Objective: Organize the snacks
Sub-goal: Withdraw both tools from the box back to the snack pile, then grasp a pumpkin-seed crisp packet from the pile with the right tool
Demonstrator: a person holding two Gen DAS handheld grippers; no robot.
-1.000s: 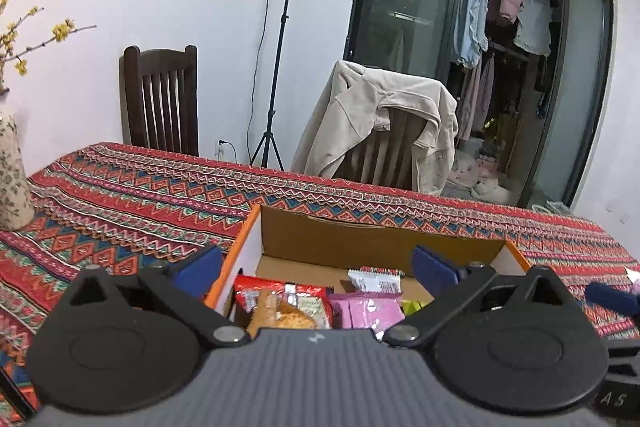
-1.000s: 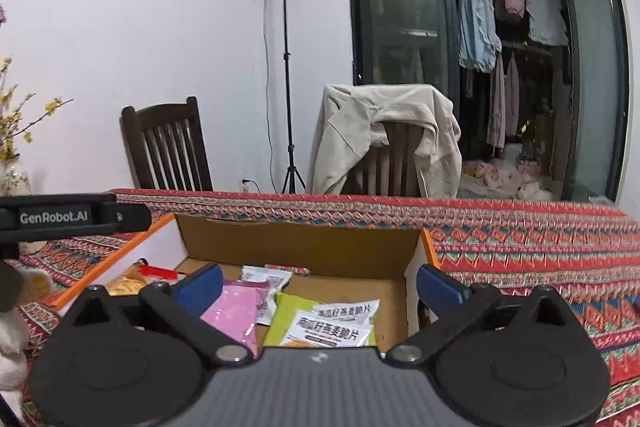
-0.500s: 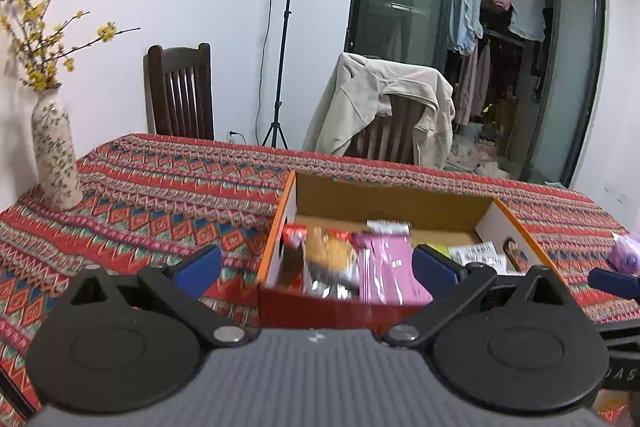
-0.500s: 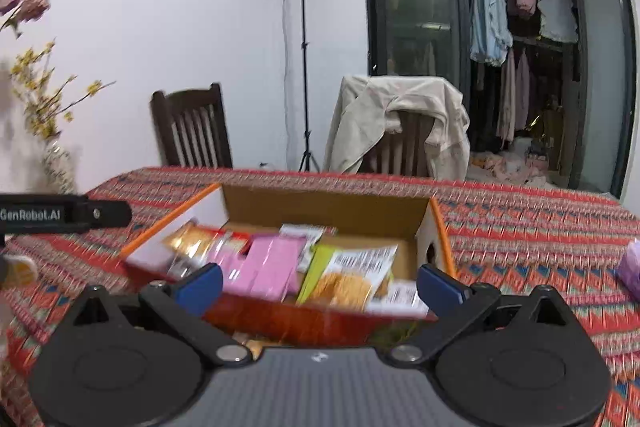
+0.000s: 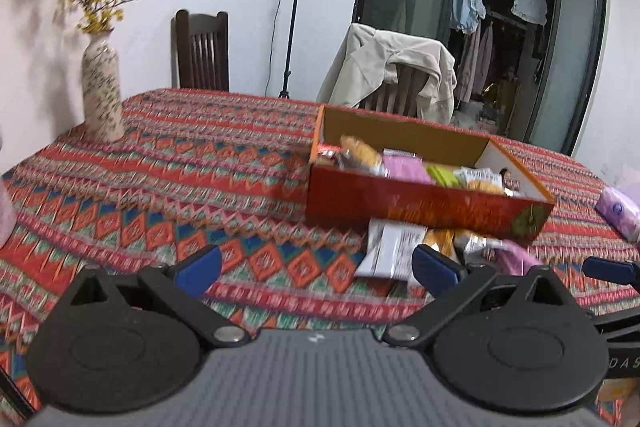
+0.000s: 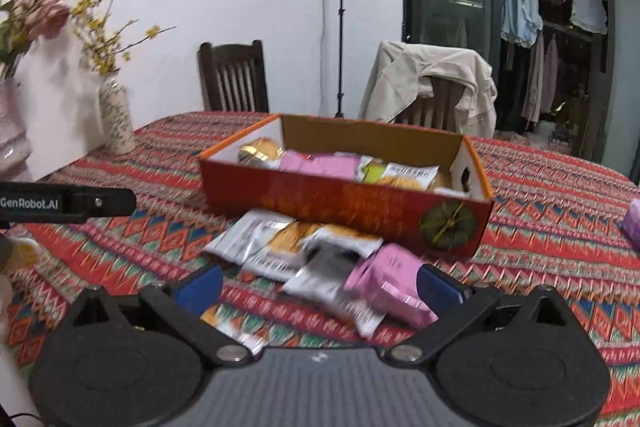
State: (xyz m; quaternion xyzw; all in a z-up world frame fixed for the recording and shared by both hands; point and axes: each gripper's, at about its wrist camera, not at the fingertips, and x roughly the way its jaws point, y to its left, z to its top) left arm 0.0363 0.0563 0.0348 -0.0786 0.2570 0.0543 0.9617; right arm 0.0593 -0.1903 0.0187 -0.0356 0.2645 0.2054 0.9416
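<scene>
With both the left gripper (image 5: 316, 269) and right gripper (image 6: 320, 283) fingers spread wide and empty, you have several packets in the open red cardboard box (image 6: 344, 205) at frame centre, while loose foil snack packets (image 6: 320, 261) wait on the patterned worktop (image 5: 180, 187) below it.

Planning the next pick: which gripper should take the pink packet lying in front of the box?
Right. The right gripper is open with the pink packet between its fingers. The left gripper, also open, faces mostly bare tablecloth.
</scene>
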